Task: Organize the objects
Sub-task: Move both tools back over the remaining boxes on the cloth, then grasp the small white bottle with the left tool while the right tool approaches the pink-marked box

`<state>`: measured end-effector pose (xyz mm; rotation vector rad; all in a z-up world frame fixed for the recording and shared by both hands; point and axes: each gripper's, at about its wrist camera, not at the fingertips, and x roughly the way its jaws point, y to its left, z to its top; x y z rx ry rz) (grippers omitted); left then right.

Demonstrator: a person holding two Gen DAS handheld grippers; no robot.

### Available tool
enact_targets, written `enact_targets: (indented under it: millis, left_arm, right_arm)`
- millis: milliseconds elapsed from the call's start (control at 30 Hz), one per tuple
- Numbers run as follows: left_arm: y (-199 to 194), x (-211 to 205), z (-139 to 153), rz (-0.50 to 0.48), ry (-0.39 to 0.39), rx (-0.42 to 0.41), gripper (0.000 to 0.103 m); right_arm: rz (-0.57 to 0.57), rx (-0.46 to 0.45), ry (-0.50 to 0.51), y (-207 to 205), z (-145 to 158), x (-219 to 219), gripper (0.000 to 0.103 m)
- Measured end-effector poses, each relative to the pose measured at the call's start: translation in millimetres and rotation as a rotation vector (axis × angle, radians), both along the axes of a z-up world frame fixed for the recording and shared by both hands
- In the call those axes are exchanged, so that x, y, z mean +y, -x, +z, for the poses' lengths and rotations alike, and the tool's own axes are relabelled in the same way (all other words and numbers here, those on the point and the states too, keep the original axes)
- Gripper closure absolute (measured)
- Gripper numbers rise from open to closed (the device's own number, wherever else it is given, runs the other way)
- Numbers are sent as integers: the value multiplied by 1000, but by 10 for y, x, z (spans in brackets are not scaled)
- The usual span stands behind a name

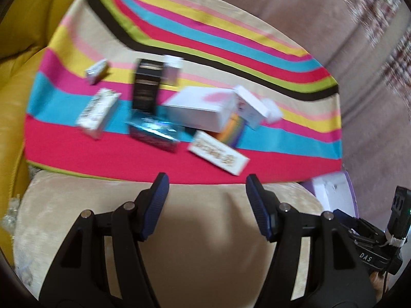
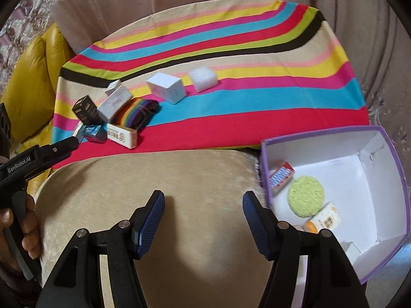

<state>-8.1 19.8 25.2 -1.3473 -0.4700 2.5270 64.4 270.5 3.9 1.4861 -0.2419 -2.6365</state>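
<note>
Lying on a striped cloth (image 2: pixel 231 51) over a beige cushion (image 2: pixel 154 179) are many small boxes. Both claws hang over the bare cushion and hold nothing.

The left gripper (image 1: pixel 206 179) has its two blue pads apart, with only cushion between them. Past it on the cloth are a black box (image 1: pixel 146 87), a shiny blue box (image 1: pixel 154 133), a big white box (image 1: pixel 200 107) and a long white box with gold letters (image 1: pixel 218 156). This view is a bit blurry.

The right gripper (image 2: pixel 204 197) is apart too — nothing in it. Just to its right sits a purple-edged box (image 2: pixel 390 154), open on top. Inside it are a round green sponge (image 2: pixel 305 197), a small red and blue pack (image 2: pixel 281 177) and an orange and white pack (image 2: pixel 323 220).

A hand (image 2: pixel 15 228) holds the left tool's grip at the picture's left edge.
</note>
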Motion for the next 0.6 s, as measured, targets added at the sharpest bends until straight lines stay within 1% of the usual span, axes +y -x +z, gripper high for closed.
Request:
enact_targets:
  millis: [133, 333, 400, 433, 500, 600]
  left_arm:
    - [61, -255, -6, 50, 13, 2, 37]
    - [273, -678, -40, 140, 48, 13, 37]
    - [363, -773, -68, 149, 58, 11, 37]
    - [409, -833, -77, 154, 63, 11, 37]
    - [533, -920, -97, 160, 99, 9, 37]
    - [721, -1058, -163, 172, 128, -2, 37]
  right_arm:
    - [31, 8, -8, 69, 20, -131, 39]
    - [78, 17, -17, 223, 40, -354, 39]
    - [97, 23, -22, 285, 66, -450, 38]
    - [101, 26, -23, 312, 78, -486, 34]
    - [122, 35, -31, 389, 109, -588, 29]
    - [173, 60, -59, 532, 170, -784, 24]
